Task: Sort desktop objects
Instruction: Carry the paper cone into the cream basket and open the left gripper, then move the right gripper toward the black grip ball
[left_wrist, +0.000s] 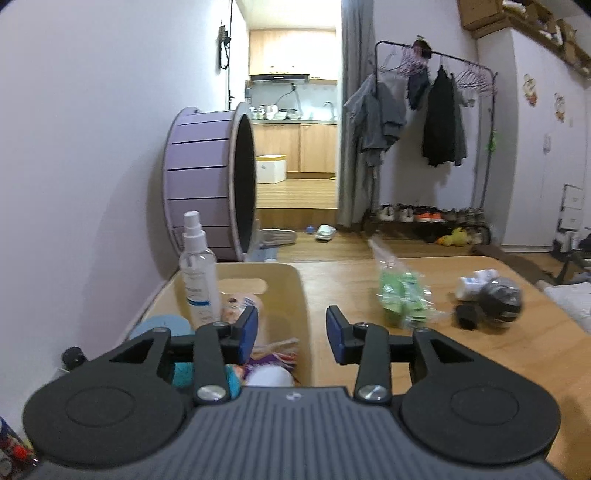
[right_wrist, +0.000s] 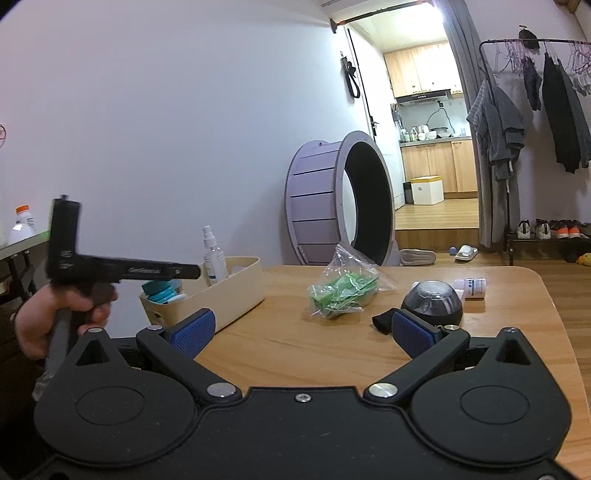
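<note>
A person's hand (right_wrist: 55, 317) holds the left gripper (left_wrist: 291, 334) over the cream plastic bin (left_wrist: 295, 295). Its blue pads are apart and hold nothing. In the bin stands a clear spray bottle (left_wrist: 197, 273). On the wooden table (right_wrist: 295, 343), right of the bin, lies a clear bag of green packets (right_wrist: 341, 290). Next comes a dark round ball (right_wrist: 432, 301), touching a small white bottle (right_wrist: 471, 286). The right gripper (right_wrist: 301, 332) is wide open and empty.

Wood-grain table (right_wrist: 332, 343), matt beige plastic bin (right_wrist: 236, 291), crinkly clear plastic bag (right_wrist: 343, 284), glossy clear spray bottle (left_wrist: 197, 269)
</note>
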